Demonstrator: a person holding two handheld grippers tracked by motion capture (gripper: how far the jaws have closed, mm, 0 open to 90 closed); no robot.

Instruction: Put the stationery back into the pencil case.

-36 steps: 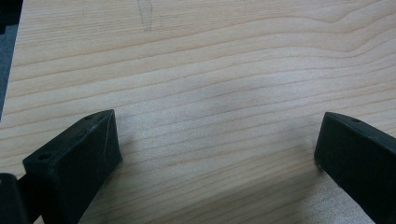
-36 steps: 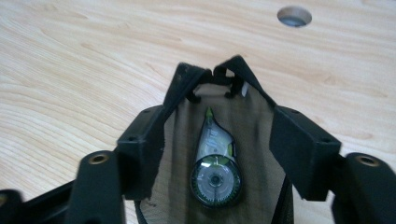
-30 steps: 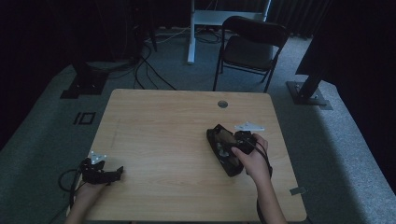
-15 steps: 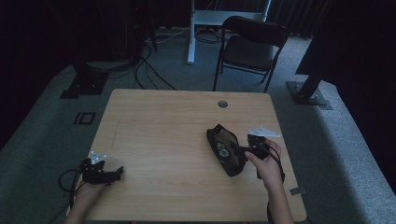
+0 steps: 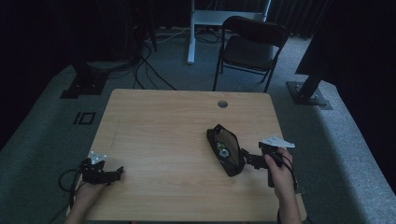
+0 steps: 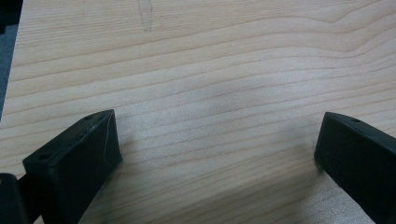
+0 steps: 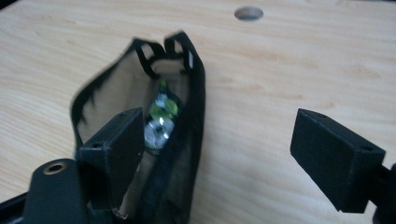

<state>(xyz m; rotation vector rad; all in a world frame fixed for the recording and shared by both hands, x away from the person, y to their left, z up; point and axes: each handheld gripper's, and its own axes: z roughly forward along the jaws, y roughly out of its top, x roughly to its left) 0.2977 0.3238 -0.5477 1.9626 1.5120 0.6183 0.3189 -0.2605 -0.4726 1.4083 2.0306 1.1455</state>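
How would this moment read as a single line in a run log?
right gripper: jaws just opened, nothing held, beside open black pouch | left gripper: open over bare table | pouch: small shiny items inside

Table (image 5: pixel 163 130): pale wood-grain top, smooth and matt, with a round hole (image 5: pixel 222 104) ringed in grey. Pouch (image 5: pixel 225 149): soft black cloth, matt, its lining tan, with shiny green and silvery items (image 7: pixel 161 119) inside that look like foil or glossy plastic. Gripper jaws: black, matt, plastic-looking blocks; chair (image 5: pixel 252 44): dark frame and seat; floor (image 5: pixel 56 112): grey carpet, rough.
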